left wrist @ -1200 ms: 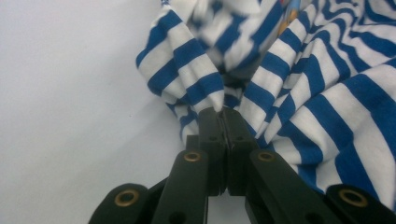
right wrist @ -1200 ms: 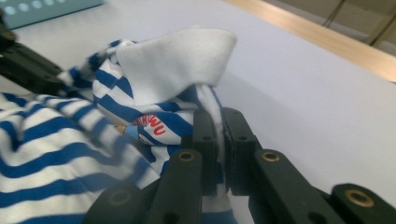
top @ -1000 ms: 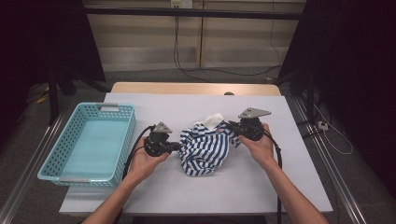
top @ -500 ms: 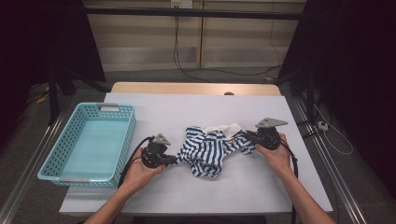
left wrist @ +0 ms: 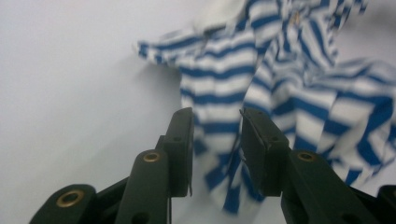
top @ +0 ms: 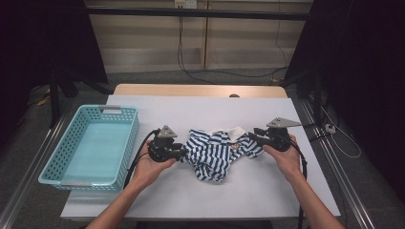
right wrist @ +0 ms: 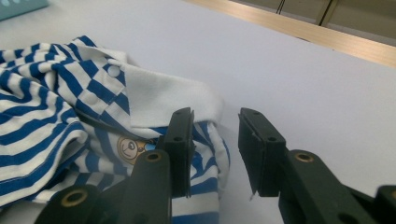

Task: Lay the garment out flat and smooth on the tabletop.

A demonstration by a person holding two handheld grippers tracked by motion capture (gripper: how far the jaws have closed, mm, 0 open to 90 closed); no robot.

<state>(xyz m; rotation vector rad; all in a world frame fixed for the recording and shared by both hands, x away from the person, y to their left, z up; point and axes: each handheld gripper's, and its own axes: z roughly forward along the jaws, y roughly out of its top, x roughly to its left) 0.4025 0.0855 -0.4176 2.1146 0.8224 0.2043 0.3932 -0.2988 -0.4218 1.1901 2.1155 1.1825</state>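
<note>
High view overhead, facing forward; tongs views close, sharing striped shirt.

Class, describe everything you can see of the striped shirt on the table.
The striped shirt is a small blue-and-white garment of soft knit-looking cloth with a white collar, white snap buttons and a small round cartoon badge. It lies crumpled on the white table, spread sideways between the left tongs and right tongs. Both tongs have just been opening; their jaws stand apart, and cloth lies between the left jaws.
</note>
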